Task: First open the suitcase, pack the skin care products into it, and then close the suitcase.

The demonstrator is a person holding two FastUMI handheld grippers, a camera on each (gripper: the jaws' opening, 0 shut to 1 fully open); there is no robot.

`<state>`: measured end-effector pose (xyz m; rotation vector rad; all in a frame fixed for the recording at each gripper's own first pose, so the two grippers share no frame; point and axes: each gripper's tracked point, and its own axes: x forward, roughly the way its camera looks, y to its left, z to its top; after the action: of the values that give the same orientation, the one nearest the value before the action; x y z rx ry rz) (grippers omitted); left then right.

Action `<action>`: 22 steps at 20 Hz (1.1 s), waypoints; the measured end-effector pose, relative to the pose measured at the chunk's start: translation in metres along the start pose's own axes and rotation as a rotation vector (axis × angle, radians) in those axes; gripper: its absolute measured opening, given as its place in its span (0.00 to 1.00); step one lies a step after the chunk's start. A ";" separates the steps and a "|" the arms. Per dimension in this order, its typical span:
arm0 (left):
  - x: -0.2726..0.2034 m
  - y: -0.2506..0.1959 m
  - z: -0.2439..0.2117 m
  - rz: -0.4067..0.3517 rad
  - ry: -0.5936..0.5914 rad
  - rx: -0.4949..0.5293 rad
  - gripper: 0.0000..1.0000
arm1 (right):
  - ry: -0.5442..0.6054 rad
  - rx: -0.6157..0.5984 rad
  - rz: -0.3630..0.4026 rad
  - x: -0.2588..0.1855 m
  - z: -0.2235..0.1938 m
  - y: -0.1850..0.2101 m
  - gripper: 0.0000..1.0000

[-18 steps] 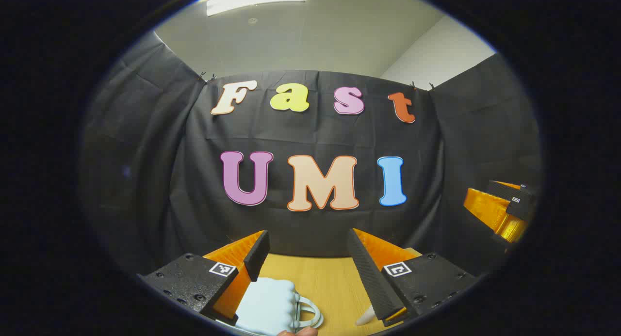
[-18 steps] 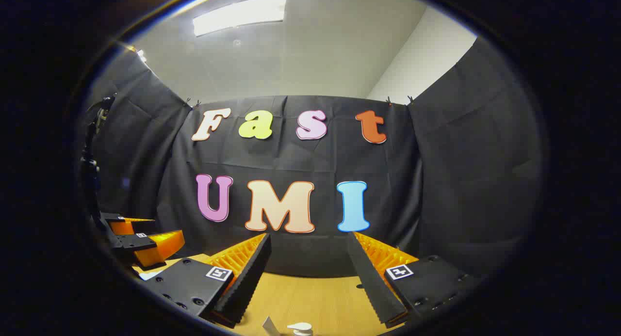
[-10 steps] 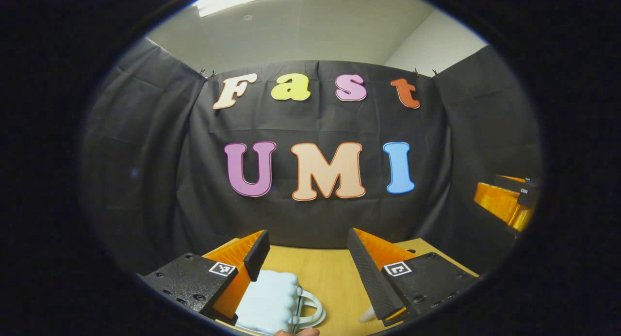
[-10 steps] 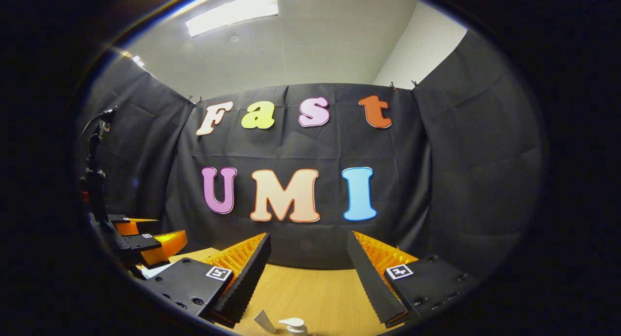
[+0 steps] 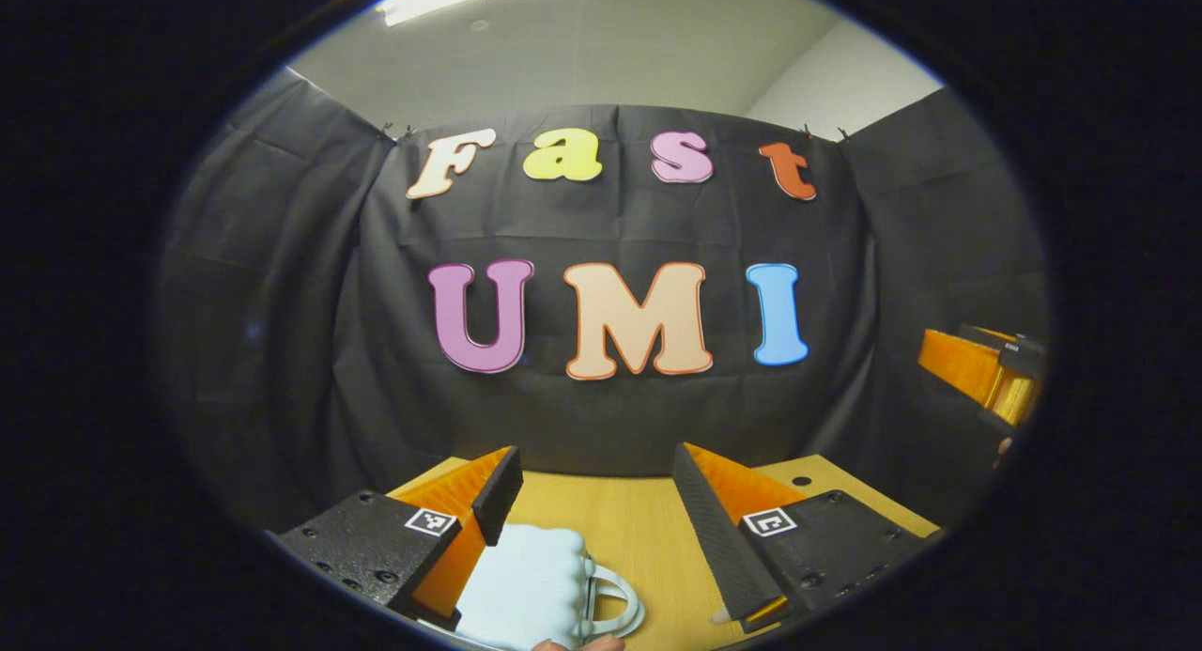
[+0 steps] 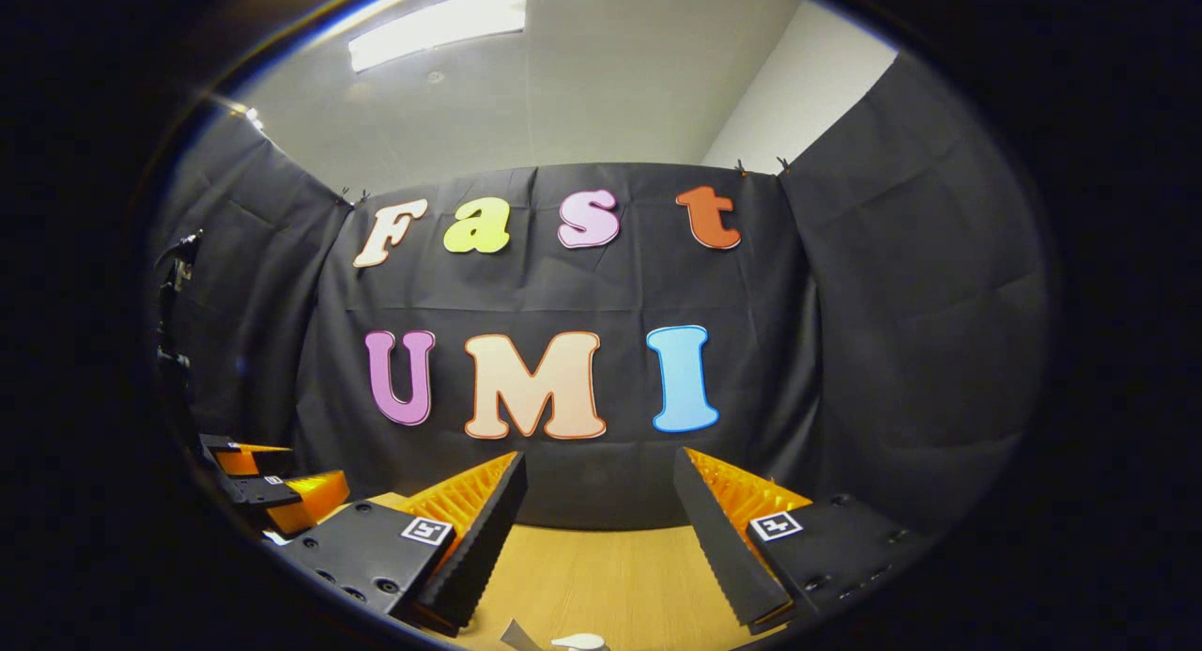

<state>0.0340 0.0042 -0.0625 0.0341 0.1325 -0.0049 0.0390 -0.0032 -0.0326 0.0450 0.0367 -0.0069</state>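
1. Your suitcase (image 5: 526, 585) is a small pale-blue case with a ribbed, bulging shell and a looped handle of the same colour on its right side. It looks shut and lies on the wooden table (image 5: 639, 529), at the table's near edge.

2. At the table's near edge in your right gripper view you have a white pump-like top (image 6: 577, 642) of a skin care product, with a pale pointed piece (image 6: 516, 634) just left of it.
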 end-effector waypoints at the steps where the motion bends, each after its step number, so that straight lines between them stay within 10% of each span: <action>1: 0.003 -0.003 -0.017 -0.010 0.042 0.001 0.94 | 0.001 -0.009 0.002 0.001 -0.001 0.003 0.99; 8: 0.012 -0.018 -0.135 -0.037 0.346 0.001 0.96 | 0.087 -0.048 -0.042 -0.007 -0.028 -0.011 0.99; 22: 0.027 -0.047 -0.231 -0.076 0.636 -0.120 0.96 | 0.156 -0.103 -0.107 -0.018 -0.045 -0.031 0.99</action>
<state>0.0295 -0.0353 -0.2962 -0.0914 0.7694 -0.0622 0.0191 -0.0315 -0.0785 -0.0594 0.1953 -0.1083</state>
